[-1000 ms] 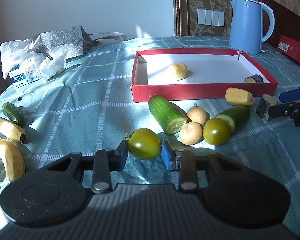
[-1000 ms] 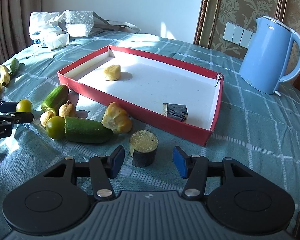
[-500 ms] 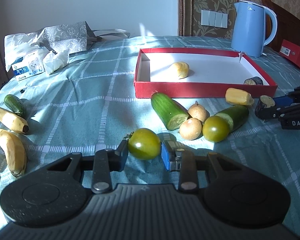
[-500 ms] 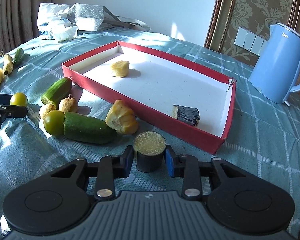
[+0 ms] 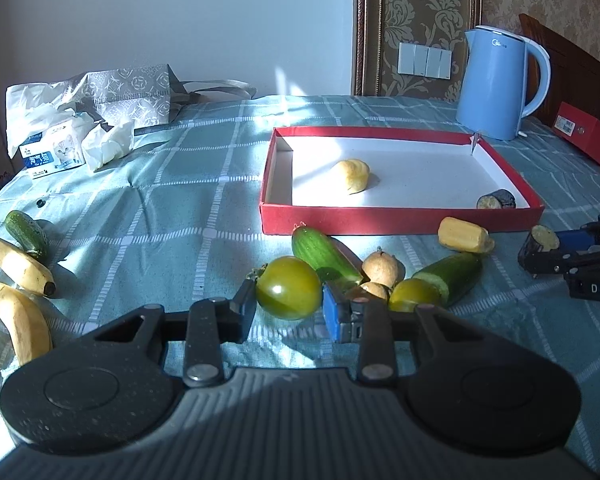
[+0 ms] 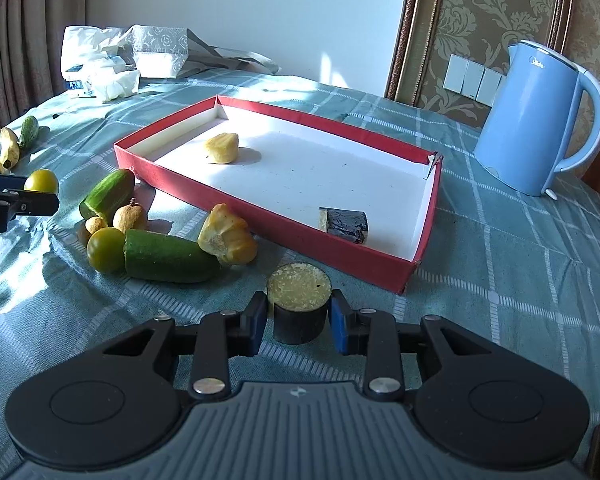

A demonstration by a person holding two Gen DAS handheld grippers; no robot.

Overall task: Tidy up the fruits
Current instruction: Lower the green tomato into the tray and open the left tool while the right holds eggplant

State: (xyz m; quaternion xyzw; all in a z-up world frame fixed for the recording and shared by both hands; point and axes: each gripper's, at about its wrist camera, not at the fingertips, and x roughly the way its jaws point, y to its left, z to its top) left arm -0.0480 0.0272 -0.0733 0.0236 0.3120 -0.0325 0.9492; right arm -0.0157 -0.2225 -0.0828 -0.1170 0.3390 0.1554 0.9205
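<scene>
My left gripper [image 5: 289, 306] is shut on a green tomato [image 5: 289, 287] and holds it above the cloth. My right gripper [image 6: 299, 320] is shut on a dark eggplant stub [image 6: 299, 303] with a pale cut top; it also shows in the left wrist view [image 5: 538, 243]. The red tray [image 5: 400, 221] with a white floor holds a yellow piece [image 5: 352, 175] and a dark eggplant chunk [image 6: 344, 220]. In front of the tray lie two cucumber halves [image 6: 168, 256], a second green tomato [image 6: 106, 249], two small brown fruits [image 6: 130, 218] and a yellow piece [image 6: 228, 236].
A blue kettle [image 6: 534, 120] stands behind the tray at the right. Two bananas [image 5: 16, 288] and a small cucumber [image 5: 26, 232] lie at the far left. A patterned bag and tissue packs [image 5: 80, 128] sit at the back left. A red box [image 5: 586, 136] is at the right edge.
My right gripper closed on the eggplant stub and lifted it slightly. My left gripper rose with the green tomato held in it.
</scene>
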